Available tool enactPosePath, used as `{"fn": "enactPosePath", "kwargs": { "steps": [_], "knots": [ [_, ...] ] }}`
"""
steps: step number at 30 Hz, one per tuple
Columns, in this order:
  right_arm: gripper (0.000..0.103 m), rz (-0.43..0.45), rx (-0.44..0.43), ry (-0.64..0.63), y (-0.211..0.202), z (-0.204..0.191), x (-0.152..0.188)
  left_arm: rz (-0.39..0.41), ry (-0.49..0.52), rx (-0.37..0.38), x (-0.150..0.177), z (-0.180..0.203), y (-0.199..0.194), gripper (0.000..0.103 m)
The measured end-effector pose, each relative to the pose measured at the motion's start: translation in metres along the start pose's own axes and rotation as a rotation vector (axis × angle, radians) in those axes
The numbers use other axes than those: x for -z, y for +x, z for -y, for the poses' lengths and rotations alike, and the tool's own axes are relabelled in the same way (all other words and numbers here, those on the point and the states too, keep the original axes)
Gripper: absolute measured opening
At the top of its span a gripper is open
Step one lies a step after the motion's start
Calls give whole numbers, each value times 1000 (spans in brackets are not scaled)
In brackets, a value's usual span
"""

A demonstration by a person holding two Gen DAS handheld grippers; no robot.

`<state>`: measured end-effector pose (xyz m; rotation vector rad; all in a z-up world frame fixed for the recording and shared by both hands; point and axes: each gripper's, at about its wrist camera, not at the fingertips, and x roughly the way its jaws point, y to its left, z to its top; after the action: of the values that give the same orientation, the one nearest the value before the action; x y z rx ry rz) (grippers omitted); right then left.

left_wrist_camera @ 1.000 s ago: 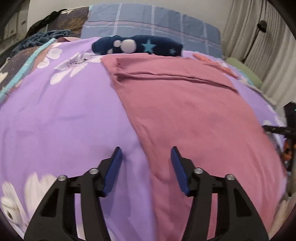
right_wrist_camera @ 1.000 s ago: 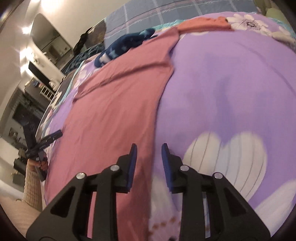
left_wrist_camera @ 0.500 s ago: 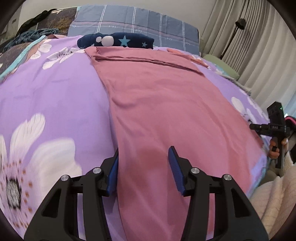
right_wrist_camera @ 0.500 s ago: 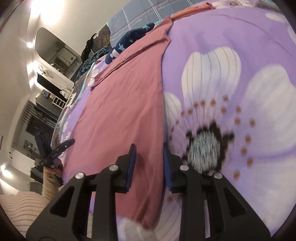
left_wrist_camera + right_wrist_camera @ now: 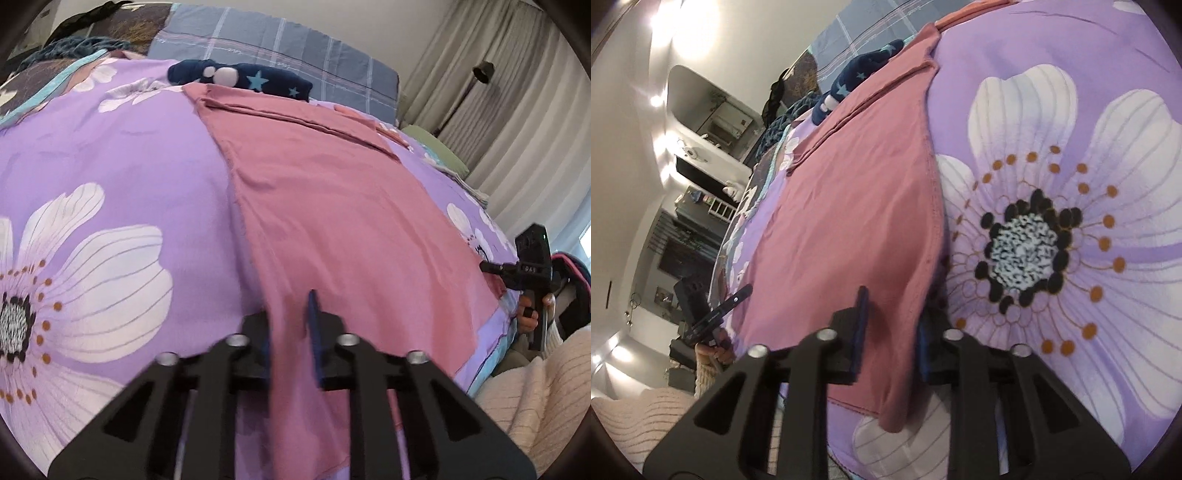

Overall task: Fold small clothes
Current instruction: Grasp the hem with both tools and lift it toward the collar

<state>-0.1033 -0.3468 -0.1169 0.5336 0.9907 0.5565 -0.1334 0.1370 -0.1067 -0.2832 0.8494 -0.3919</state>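
A dusty-pink garment [image 5: 332, 206] lies flat on the purple flowered bedspread [image 5: 110, 177], running from the near edge to the far pillows. My left gripper [image 5: 290, 325] has closed on the garment's near left edge, with cloth between the blue pads. My right gripper [image 5: 892, 325] straddles the garment's near right edge [image 5: 849, 206], fingers narrowly apart with cloth between them. Each gripper shows at the side of the other's view.
A navy star-patterned garment [image 5: 240, 77] lies at the far end by a blue plaid pillow [image 5: 280, 48]. An orange cloth [image 5: 975, 13] lies beyond. Curtains [image 5: 517, 110] hang on the right. The bed's near edge is just below the grippers.
Both grippers moved to the garment's near edge. The left gripper went from wide open to pinched on the cloth. The right gripper's fingers now have cloth between them.
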Motion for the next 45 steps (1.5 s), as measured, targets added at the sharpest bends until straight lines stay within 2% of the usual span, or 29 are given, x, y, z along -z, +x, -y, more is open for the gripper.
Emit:
{"fn": "enactPosePath", "kwargs": {
  "steps": [1, 3, 6, 9, 12, 15, 17, 20, 25, 27, 31, 34, 39, 42, 45],
  "knots": [
    [3, 6, 9, 14, 0, 2, 0, -3, -27, 10, 0, -2, -1, 2],
    [2, 30, -24, 63, -3, 5, -1, 21, -57, 11, -6, 1, -10, 2],
    [2, 117, -96, 39, -25, -8, -12, 147, 23, 13, -22, 26, -40, 2],
    [2, 249, -177, -23, -60, -36, -29, 278, 132, -13, -37, 60, -78, 1],
    [2, 344, -215, -64, -88, -57, -32, 358, 169, -3, -44, 81, -105, 1],
    [2, 442, -279, -107, -129, -77, -15, 424, 196, 25, -32, 101, -139, 2],
    [2, 517, -259, -190, -167, -94, 3, 438, 196, 32, -24, 107, -154, 2],
    [3, 526, -154, -237, -188, -100, 16, 414, 140, 34, -16, 100, -157, 2],
    [3, 440, -114, -141, -146, -82, -1, 333, 32, 21, -25, 83, -122, 2],
    [3, 418, -121, -101, -124, -75, -15, 312, 22, -2, -32, 80, -110, 2],
    [3, 401, -79, -72, -91, -70, -45, 308, 5, -7, -55, 69, -91, 2],
    [3, 402, -39, -79, -74, -71, -70, 311, 0, -13, -82, 60, -77, 2],
    [3, 441, 49, -97, -42, -70, -134, 285, 6, -59, -141, 42, -40, 2],
    [3, 448, 79, -83, -11, -59, -167, 250, -22, -73, -174, 22, -4, 3],
    [3, 402, 134, -26, 33, -33, -196, 197, -77, -103, -196, -6, 47, 3]
  ]
}}
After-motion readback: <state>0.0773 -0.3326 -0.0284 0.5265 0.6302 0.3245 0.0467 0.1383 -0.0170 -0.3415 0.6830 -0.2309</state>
